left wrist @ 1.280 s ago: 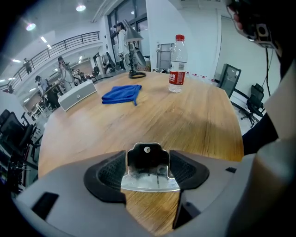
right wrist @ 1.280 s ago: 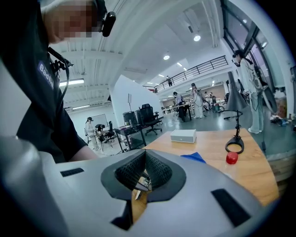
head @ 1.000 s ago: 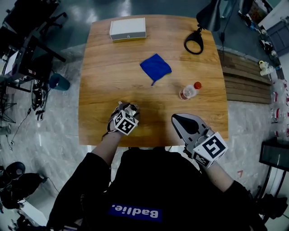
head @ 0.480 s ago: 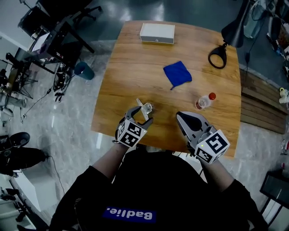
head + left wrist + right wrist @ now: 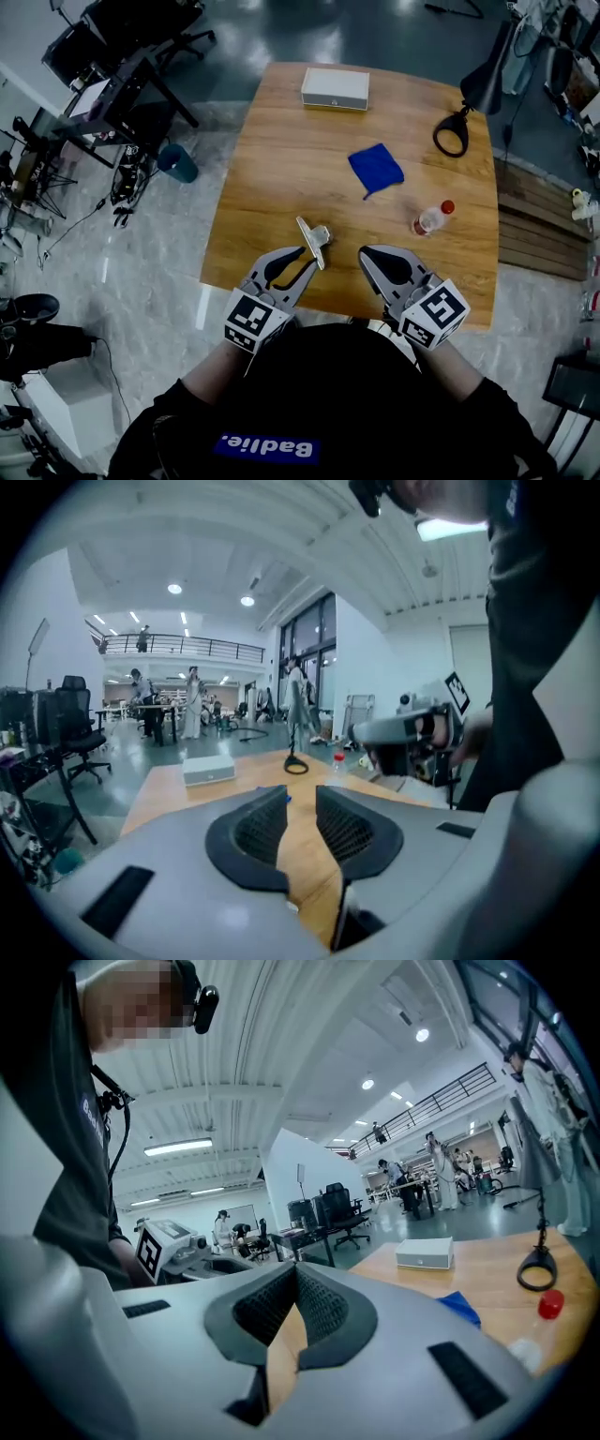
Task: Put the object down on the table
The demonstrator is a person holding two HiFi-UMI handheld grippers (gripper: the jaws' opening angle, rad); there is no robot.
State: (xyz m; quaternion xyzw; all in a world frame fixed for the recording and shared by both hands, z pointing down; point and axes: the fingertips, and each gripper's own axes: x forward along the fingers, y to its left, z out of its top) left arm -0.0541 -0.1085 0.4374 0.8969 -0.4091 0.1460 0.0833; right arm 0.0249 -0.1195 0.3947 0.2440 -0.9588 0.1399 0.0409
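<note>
A small shiny metal clip [image 5: 315, 240] lies on the wooden table [image 5: 272, 169] near its front edge. My left gripper [image 5: 302, 263] sits just behind the clip, its tips close to it. In the left gripper view its jaws [image 5: 300, 803] are closing, with a narrow gap and only bare tabletop between them. My right gripper [image 5: 375, 258] rests at the front edge to the right of the clip. Its pads meet at the tips [image 5: 295, 1279] and hold nothing.
A white box [image 5: 335, 88] stands at the far edge, and a blue cloth [image 5: 375, 169] lies mid-table. A bottle with a red cap [image 5: 431, 218] lies at the right. A black lamp with a ring base [image 5: 453, 136] occupies the far right corner. Chairs and gear crowd the floor to the left.
The left gripper has let go of the metal clip and drawn back toward the person, leaving it on the table. The right gripper has stayed put. The head view has shifted.
</note>
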